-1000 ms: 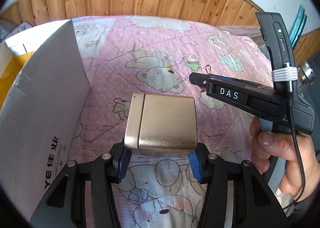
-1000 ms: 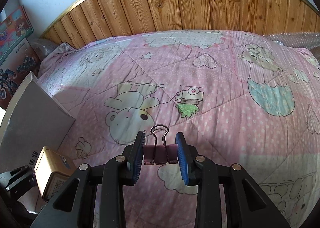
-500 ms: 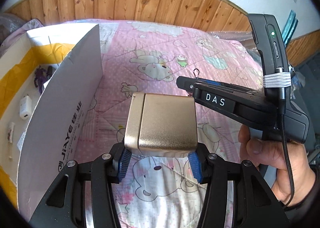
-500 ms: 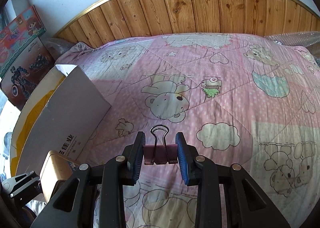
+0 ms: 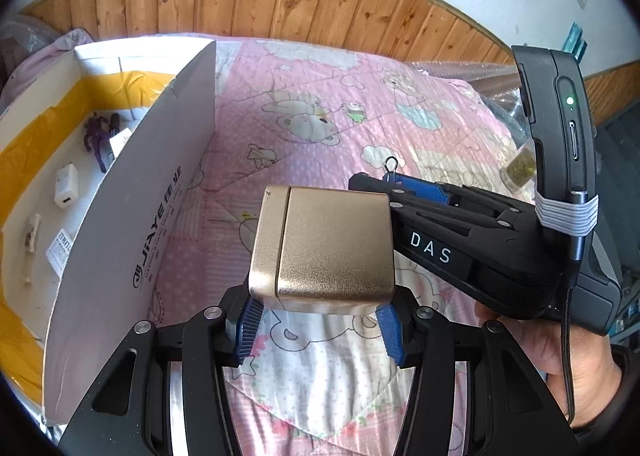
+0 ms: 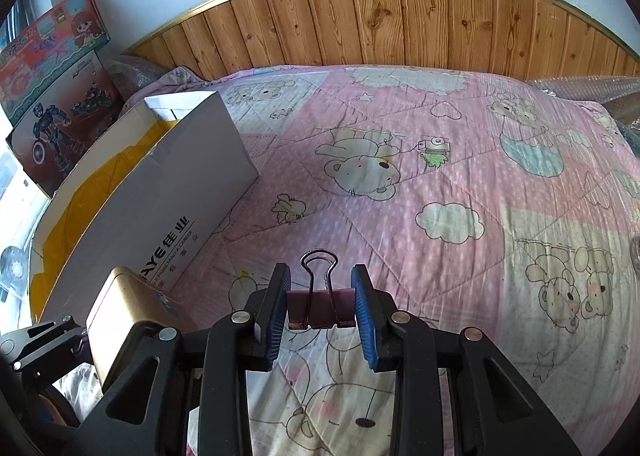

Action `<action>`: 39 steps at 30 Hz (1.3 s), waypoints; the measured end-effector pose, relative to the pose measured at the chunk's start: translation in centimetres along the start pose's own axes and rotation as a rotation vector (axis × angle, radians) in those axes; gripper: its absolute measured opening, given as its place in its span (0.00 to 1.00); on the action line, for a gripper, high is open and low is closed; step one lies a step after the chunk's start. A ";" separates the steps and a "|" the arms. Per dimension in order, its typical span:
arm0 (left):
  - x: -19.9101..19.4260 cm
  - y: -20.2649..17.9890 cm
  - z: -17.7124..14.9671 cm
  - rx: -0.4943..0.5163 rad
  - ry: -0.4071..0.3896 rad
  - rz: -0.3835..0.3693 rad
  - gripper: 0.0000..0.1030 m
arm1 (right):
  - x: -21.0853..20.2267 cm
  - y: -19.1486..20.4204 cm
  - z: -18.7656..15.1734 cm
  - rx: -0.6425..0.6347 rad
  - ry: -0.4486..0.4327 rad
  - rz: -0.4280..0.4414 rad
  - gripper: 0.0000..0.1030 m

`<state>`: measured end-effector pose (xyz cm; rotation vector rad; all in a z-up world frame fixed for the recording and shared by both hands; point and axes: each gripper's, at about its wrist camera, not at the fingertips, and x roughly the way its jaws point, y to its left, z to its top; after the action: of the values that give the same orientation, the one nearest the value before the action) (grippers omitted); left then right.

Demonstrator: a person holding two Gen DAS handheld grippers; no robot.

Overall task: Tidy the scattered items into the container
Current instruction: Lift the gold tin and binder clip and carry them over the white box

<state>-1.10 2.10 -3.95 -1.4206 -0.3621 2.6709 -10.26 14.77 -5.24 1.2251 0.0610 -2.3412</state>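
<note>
My left gripper (image 5: pixel 318 318) is shut on a gold metal box (image 5: pixel 324 246), held above the pink quilt just right of the cardboard box's (image 5: pixel 132 215) near wall. In the right wrist view the gold box (image 6: pixel 120 320) shows at lower left. My right gripper (image 6: pixel 320 304) is shut on a pink binder clip (image 6: pixel 320 306) with its wire handle pointing forward, over the quilt and to the right of the cardboard box (image 6: pixel 160 207). The right gripper (image 5: pixel 384 181) also shows in the left wrist view, beside the gold box, held by a hand (image 5: pixel 560 348).
Inside the cardboard box lie a white charger (image 5: pixel 66 185), a purple-black item (image 5: pixel 100 135) and small packets on yellow lining. A toy box (image 6: pixel 52 87) stands behind the carton. Bubble wrap (image 6: pixel 592 89) lies at the quilt's far right. Wood panelling backs the bed.
Both grippers have drawn back and up with their loads; more of the cardboard box and its inside has come into view on the left.
</note>
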 end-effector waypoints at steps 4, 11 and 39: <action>-0.9 0.5 -0.6 -0.011 -0.002 0.000 0.51 | -0.6 0.7 -0.8 -0.006 0.002 0.001 0.32; -2.4 0.9 -1.5 -0.024 -0.012 -0.009 0.51 | -1.4 1.8 -2.3 -0.011 0.014 -0.001 0.32; -6.9 3.7 -1.5 -0.089 -0.081 -0.063 0.51 | -4.9 6.8 -4.3 -0.039 0.024 0.025 0.32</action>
<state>4.13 -2.56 -0.19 -1.3034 -0.5305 2.6980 -1.63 11.88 -2.72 1.2278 0.0982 -2.2934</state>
